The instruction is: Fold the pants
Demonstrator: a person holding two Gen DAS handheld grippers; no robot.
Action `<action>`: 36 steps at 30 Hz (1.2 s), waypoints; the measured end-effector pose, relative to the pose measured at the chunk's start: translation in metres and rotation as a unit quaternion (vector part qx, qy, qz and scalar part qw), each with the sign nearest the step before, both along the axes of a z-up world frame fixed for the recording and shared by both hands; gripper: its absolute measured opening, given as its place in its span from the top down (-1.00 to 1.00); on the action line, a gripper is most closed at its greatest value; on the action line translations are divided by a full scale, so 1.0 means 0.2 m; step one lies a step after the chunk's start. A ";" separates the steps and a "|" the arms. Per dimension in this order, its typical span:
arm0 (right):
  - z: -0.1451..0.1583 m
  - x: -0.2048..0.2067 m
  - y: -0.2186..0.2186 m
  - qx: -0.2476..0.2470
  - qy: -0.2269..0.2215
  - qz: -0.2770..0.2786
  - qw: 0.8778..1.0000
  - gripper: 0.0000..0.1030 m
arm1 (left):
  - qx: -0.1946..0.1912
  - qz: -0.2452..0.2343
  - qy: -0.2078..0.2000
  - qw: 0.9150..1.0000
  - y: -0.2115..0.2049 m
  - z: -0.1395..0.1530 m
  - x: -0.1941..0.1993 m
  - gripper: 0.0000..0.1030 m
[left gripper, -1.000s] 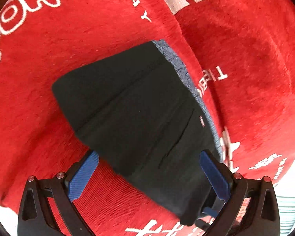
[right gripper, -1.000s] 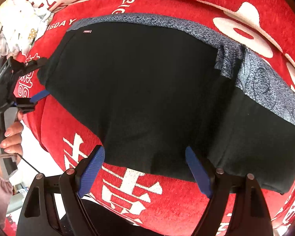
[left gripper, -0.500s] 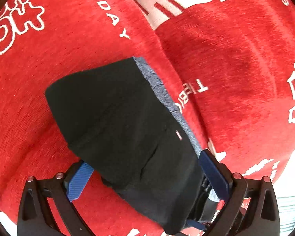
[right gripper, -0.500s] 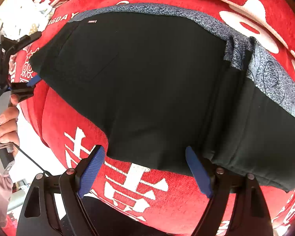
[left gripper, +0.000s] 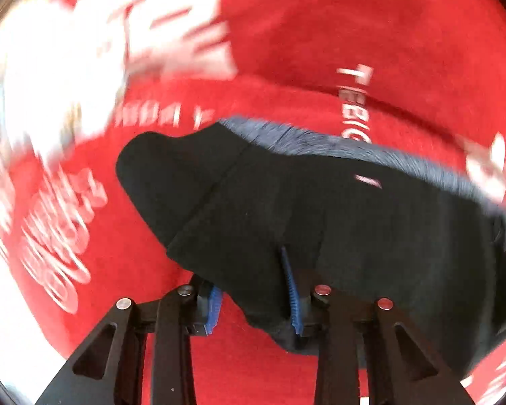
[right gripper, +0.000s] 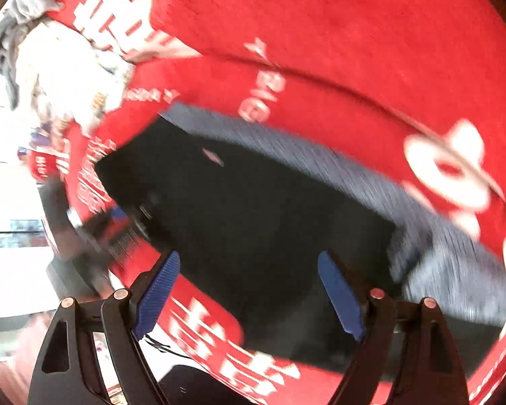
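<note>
The black pants [left gripper: 337, 222] with a grey patterned waistband lie folded on the red cover [left gripper: 371, 33], their near edge clenched in the left gripper [left gripper: 253, 300] while the right gripper [right gripper: 249, 290] hangs spread over them, motion blur smearing the white lettering beyond "BIG".

Pants [left gripper: 337, 209] lie on blanket [left gripper: 354, 33], before both tools.
</note>
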State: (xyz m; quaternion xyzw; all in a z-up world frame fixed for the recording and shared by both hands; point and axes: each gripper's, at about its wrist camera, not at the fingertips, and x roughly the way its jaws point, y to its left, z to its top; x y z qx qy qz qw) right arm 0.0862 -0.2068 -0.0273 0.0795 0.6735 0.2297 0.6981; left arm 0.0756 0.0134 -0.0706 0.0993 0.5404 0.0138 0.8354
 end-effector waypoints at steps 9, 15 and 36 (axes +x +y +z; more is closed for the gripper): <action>-0.02 0.35 0.66 0.077 0.073 0.135 0.985 -0.69 | 0.064 -0.053 -0.028 0.996 -0.08 0.00 -0.05 0.35; -0.15 0.31 1.05 0.060 0.127 0.222 0.965 -0.69 | 0.079 -0.063 -0.040 0.994 -0.11 0.00 -0.07 0.35; 0.41 0.04 -0.09 0.240 0.015 0.033 0.970 0.56 | 0.007 -0.179 -0.135 0.975 -0.74 0.68 -0.28 0.35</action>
